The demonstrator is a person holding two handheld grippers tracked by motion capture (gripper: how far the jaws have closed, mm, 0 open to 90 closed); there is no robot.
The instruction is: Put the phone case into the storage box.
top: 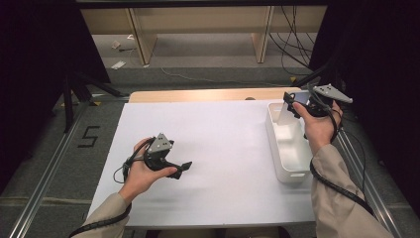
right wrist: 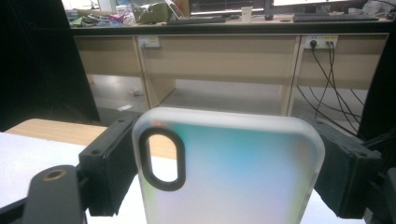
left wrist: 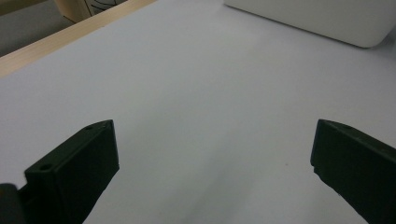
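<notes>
A frosted, translucent phone case (right wrist: 243, 177) with a black-rimmed oval camera cutout stands upright between the jaws of my right gripper (right wrist: 229, 144), which is shut on its two long sides. From above, that gripper (top: 291, 103) holds the case (top: 284, 115) over the far end of a white bin (top: 292, 176). My left gripper (top: 184, 166) rests low on the white table sheet (top: 218, 144) at the left. Its jaws are open with nothing between them, as the left gripper view (left wrist: 215, 154) confirms.
The white bin (left wrist: 322, 18) stands along the right edge of the sheet. A wooden table edge (top: 198, 94) runs along the far side. Beyond it are desk legs and loose cables (top: 292, 44) on the floor. Metal rails (top: 44, 173) flank the table.
</notes>
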